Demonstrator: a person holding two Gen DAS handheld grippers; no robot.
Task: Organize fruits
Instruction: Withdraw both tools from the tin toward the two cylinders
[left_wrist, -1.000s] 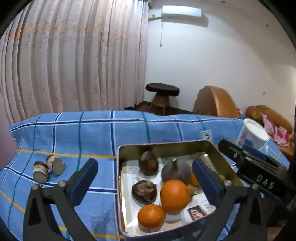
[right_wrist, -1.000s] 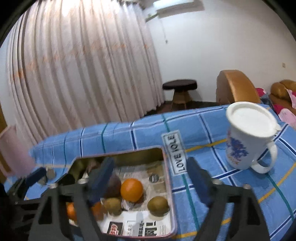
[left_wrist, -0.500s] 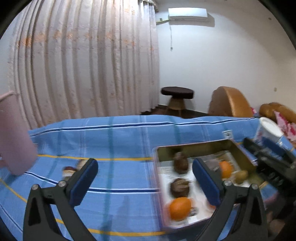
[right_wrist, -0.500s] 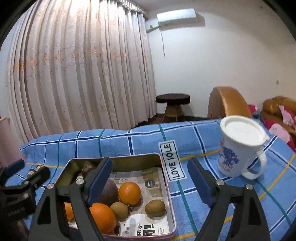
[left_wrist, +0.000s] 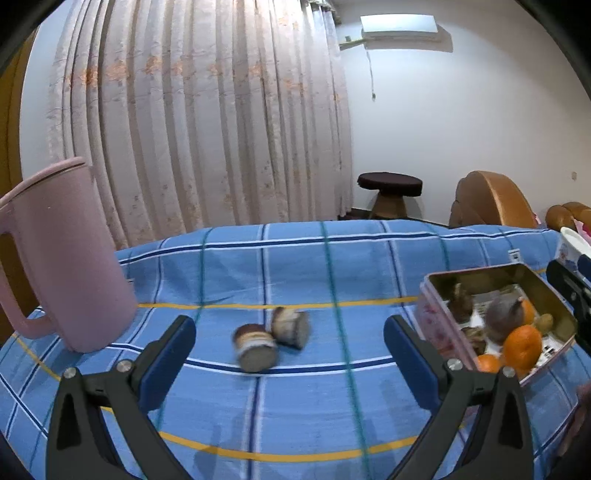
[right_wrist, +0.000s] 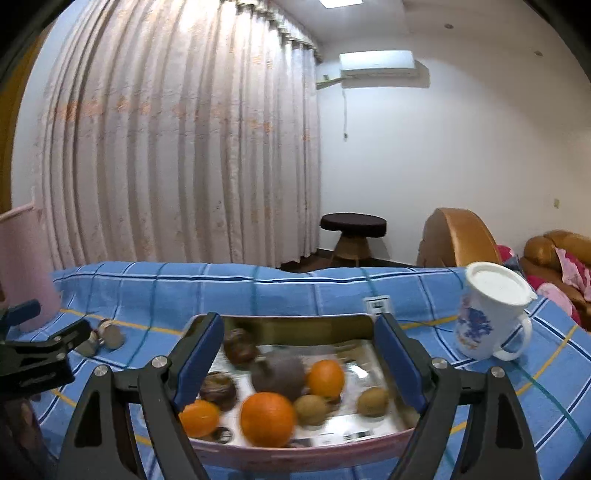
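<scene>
A metal tin (right_wrist: 295, 322) on the blue plaid cloth holds oranges (right_wrist: 267, 418), kiwis (right_wrist: 373, 401) and dark brown fruits (right_wrist: 277, 373). My right gripper (right_wrist: 299, 354) is open and empty, its jaws standing either side of the tin. In the left wrist view the tin (left_wrist: 480, 275) sits at the right edge. My left gripper (left_wrist: 290, 345) is open and empty, facing two small brown jars (left_wrist: 256, 347) lying on the cloth. The jars also show in the right wrist view (right_wrist: 107, 335).
A pink pitcher (left_wrist: 59, 254) stands at the left of the table. A white lidded mug (right_wrist: 487, 310) with blue print stands right of the tin. A stool (right_wrist: 352, 232), brown chairs and a curtain lie beyond the table.
My left gripper has swung left, away from the tin, and now faces the two jars and the pitcher. My right gripper has shifted to centre on the tin.
</scene>
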